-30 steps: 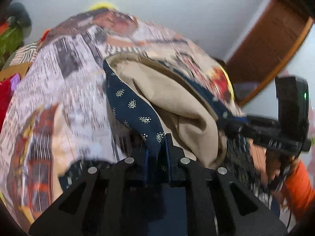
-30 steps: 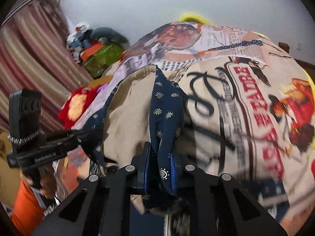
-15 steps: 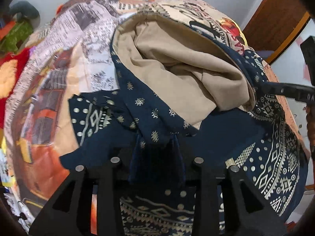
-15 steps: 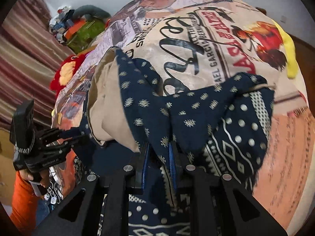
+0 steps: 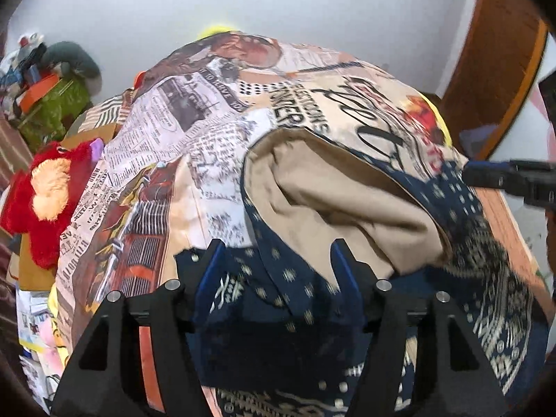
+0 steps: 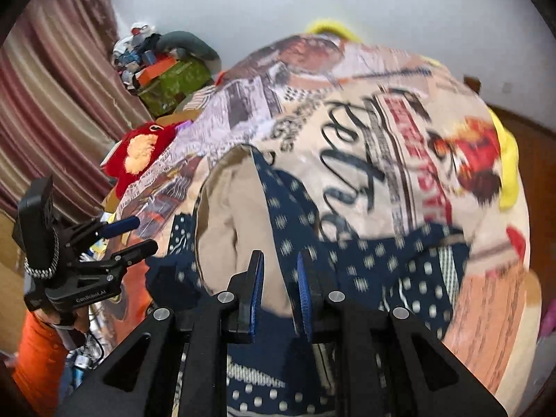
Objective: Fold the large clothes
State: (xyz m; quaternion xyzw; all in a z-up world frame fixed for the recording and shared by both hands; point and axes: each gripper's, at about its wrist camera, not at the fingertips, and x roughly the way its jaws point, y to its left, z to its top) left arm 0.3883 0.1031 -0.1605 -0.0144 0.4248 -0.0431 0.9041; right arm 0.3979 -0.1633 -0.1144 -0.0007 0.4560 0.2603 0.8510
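Observation:
A large navy garment (image 5: 278, 312) with white print and a tan lining (image 5: 330, 201) lies bunched on a bed covered by a newspaper-print sheet (image 5: 166, 146). My left gripper (image 5: 278, 260) is open, its jaws wide apart over the garment's near edge. My right gripper (image 6: 279, 264) is open, its blue pads a narrow gap apart just above the navy cloth (image 6: 382, 271) and tan lining (image 6: 229, 215). The right gripper's tip shows at the right of the left wrist view (image 5: 504, 177). The left gripper shows at the left of the right wrist view (image 6: 128, 236), fingers apart.
A red plush toy (image 5: 52, 201) lies at the bed's left edge. A pile of clothes and a green bag (image 6: 173, 80) sit by the back wall. A striped curtain (image 6: 52, 104) hangs on the left. A wooden door (image 5: 493, 69) stands at the right.
Both grippers have opened and let go of the garment's edge, which now lies on the bed. Both cameras have tilted up and pulled back slightly.

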